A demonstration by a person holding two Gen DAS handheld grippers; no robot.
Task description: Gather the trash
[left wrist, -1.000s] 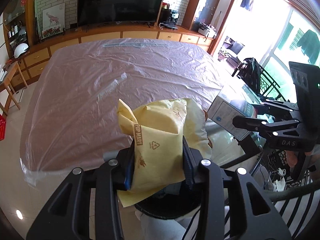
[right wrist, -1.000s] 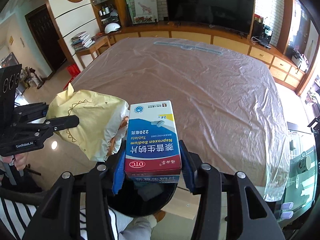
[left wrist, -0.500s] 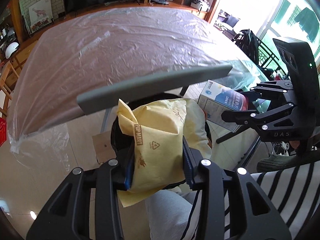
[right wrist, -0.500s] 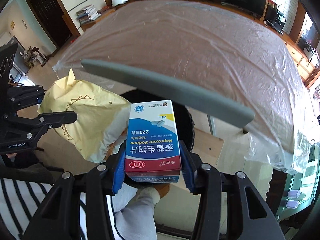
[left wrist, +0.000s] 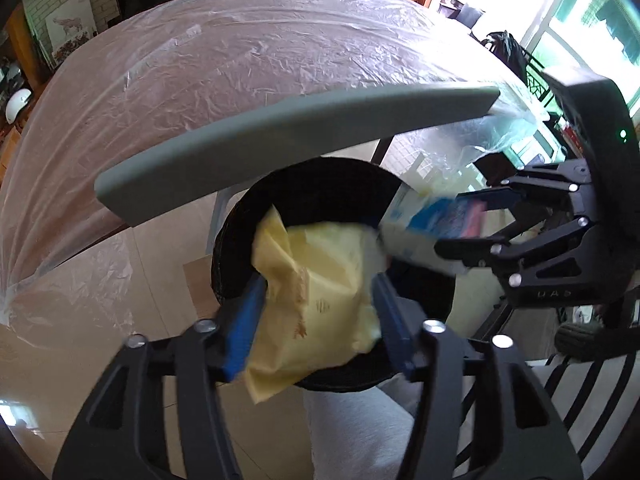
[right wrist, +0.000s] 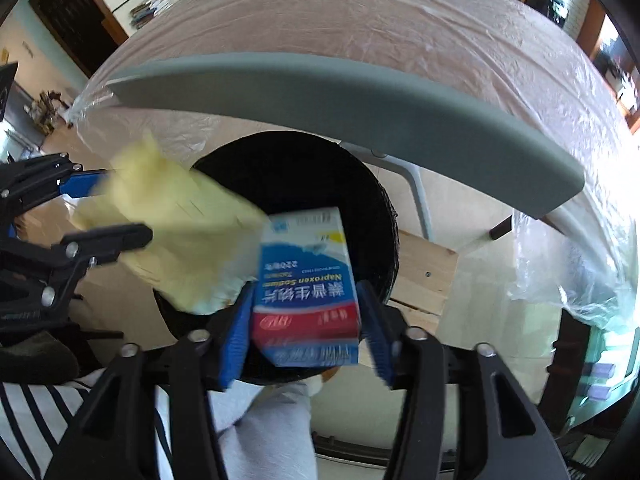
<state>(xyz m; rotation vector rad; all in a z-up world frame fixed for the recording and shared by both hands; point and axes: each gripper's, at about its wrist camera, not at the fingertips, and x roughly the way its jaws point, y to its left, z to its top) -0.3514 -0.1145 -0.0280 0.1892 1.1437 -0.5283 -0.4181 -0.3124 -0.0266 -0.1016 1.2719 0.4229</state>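
While both tools hang over the round black bin (left wrist: 336, 208), we see our left gripper (left wrist: 320, 312) with its blue pads (left wrist: 244, 320) spread apart around the yellow paper bag (left wrist: 316, 300); the bag lies between them over the bin's mouth, blurred, and we cannot tell for certain whether either pad touches it. Our right gripper (right wrist: 306, 320) looks much the same: its blue-padded fingers (right wrist: 234, 336) stand wider than the blue, white and red medicine box (right wrist: 306, 284), with a visible gap on the right side, so the box appears released, tilted and smeared with motion above the dark opening of the bin (right wrist: 296, 176). From the left wrist view the box (left wrist: 432, 228) sits at the right edge of the bin, just beside the bag and in front of the right tool's black linkage (left wrist: 552, 248). From the right wrist view the bag (right wrist: 176, 232) is to the left of the box, touching it or nearly so. A grey table edge (left wrist: 296, 136) runs above the bin, and the tabletop beyond it is covered with a crinkled clear plastic sheet (left wrist: 224, 56). A striped sleeve (right wrist: 36, 412) shows at lower left in the right view.
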